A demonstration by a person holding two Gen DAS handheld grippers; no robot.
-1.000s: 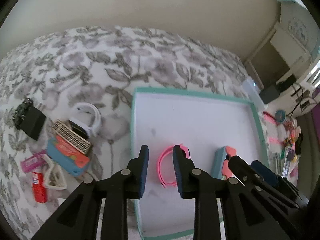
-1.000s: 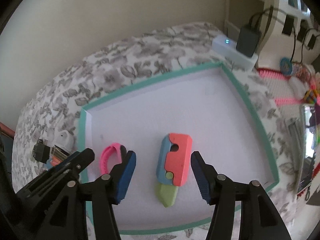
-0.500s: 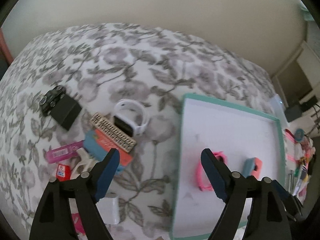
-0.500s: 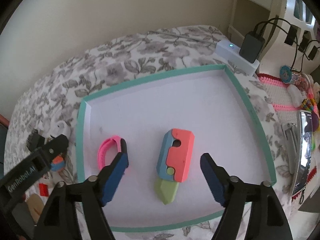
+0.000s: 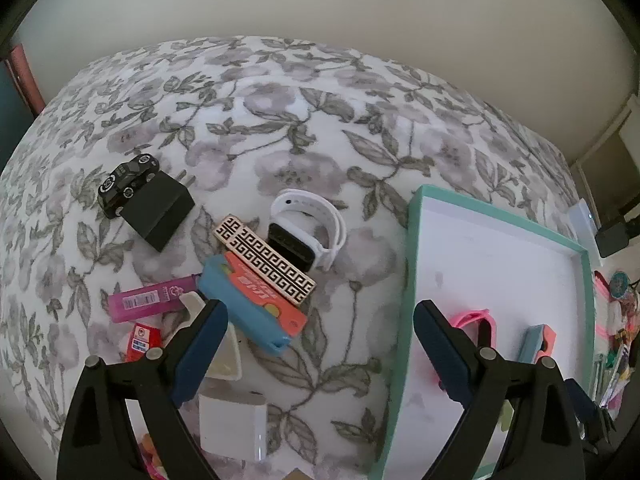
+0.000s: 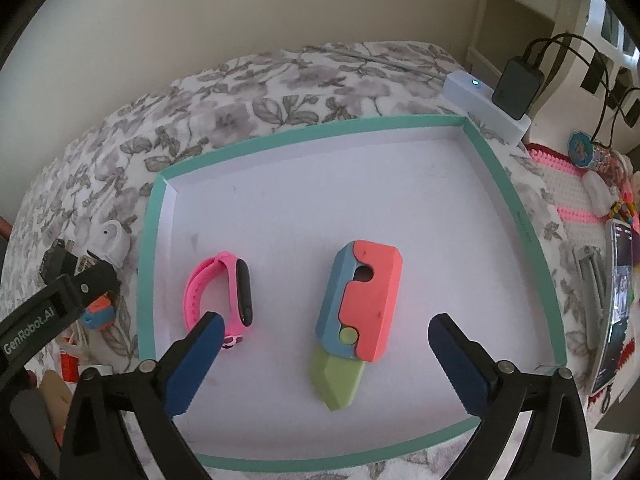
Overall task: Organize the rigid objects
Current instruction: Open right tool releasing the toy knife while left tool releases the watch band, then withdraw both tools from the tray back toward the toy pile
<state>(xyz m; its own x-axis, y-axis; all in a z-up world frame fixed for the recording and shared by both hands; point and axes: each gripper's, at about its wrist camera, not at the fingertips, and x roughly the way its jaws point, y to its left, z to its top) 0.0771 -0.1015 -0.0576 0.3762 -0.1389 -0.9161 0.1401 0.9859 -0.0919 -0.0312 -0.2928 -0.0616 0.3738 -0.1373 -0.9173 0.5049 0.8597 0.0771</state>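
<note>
Both claws had just been opening, and the left claw [image 5: 320,344] had swung off the tray [image 6: 516,216] toward the pile on the floral bed [image 5: 304,120], nothing between its blue ribbed pads. Spread empty, the right claw [image 6: 326,350] hung over the blocky plastic knife [image 6: 366,300] lying flat beside the rubbery pink band [image 6: 204,292], both apparently sorted already.

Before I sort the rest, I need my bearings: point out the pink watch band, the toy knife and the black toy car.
pink watch band [image 6: 244,296]: right wrist view, on its black face.
toy knife [image 6: 372,300]: right wrist view, on the coral handle.
black toy car [image 5: 127,178]: left wrist view, on its roof.
</note>
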